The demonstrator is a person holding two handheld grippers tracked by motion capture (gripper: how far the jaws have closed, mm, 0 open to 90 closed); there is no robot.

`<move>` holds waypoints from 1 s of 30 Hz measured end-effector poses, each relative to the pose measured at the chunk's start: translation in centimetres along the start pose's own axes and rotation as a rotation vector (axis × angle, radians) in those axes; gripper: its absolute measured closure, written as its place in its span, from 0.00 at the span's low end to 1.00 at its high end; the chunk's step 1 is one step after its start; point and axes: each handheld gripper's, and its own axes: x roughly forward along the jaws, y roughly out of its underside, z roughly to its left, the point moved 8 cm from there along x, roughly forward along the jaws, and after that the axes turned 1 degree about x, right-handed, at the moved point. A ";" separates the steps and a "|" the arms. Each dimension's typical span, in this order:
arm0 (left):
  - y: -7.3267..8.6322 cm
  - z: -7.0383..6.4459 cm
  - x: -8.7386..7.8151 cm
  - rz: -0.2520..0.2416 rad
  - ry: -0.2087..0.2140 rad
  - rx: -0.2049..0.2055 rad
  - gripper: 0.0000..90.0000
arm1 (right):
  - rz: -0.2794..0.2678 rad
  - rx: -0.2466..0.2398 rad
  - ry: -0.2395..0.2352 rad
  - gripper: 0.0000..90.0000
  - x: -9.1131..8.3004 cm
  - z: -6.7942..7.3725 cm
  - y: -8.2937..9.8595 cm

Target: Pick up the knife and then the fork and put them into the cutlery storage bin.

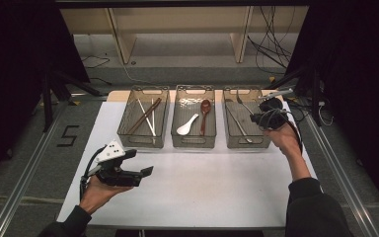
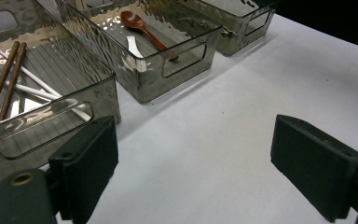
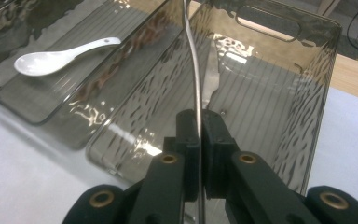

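Fork [image 3: 195, 60] clamped in my right gripper [image 3: 199, 122] over the right bin [image 3: 279, 74] (knife lies inside); left gripper [image 2: 193, 158] gapes, empty.

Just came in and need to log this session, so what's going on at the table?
A person is sorting cutlery into three clear bins. The right gripper is shut on a thin metal utensil, probably a fork, held over the right bin, where a knife already lies. The left gripper hovers open over the white table, holding nothing. The left bin holds chopsticks; the middle bin holds a white spoon and a brown spoon.
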 end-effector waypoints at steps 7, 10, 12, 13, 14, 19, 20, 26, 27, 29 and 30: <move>0.1 0.1 0.1 0.003 -0.003 -0.002 0.16 | 0.020 0.048 0.015 0.97 1.5 -0.7 -0.6; 0.2 0.1 0.1 0.006 -0.003 -0.003 0.16 | 0.031 0.057 0.022 0.97 2.1 -0.8 -0.7; 0.3 0.1 0.2 0.009 -0.003 -0.004 0.16 | 0.034 0.064 0.027 0.97 2.4 -0.9 -0.8; 0.3 0.1 0.2 0.010 -0.003 -0.004 0.16 | 0.036 0.068 0.028 0.97 2.5 -1.0 -0.8; 0.3 0.1 0.2 0.011 -0.002 -0.004 0.16 | 0.037 0.070 0.031 0.97 2.6 -1.0 -0.9; 0.3 0.1 0.2 0.012 0.001 -0.001 0.16 | 0.051 0.087 0.053 0.97 3.1 -1.6 -0.9; 0.3 0.1 0.2 0.013 0.001 0.000 0.16 | 0.055 0.093 0.056 0.97 3.2 -1.7 -0.9; 0.3 0.1 0.2 0.016 0.002 -0.001 0.15 | 0.064 0.104 0.069 0.70 3.7 -2.1 -1.0; 0.3 0.1 0.2 0.017 0.001 -0.001 0.15 | 0.059 0.098 0.064 0.69 3.6 -2.0 -1.1; 0.4 0.1 0.2 0.018 0.001 -0.001 0.15 | 0.049 0.097 0.059 0.66 3.2 -1.9 -1.1; 0.4 0.1 0.2 0.018 0.001 -0.002 0.15 | 0.045 0.099 0.053 0.64 3.1 -1.8 -1.1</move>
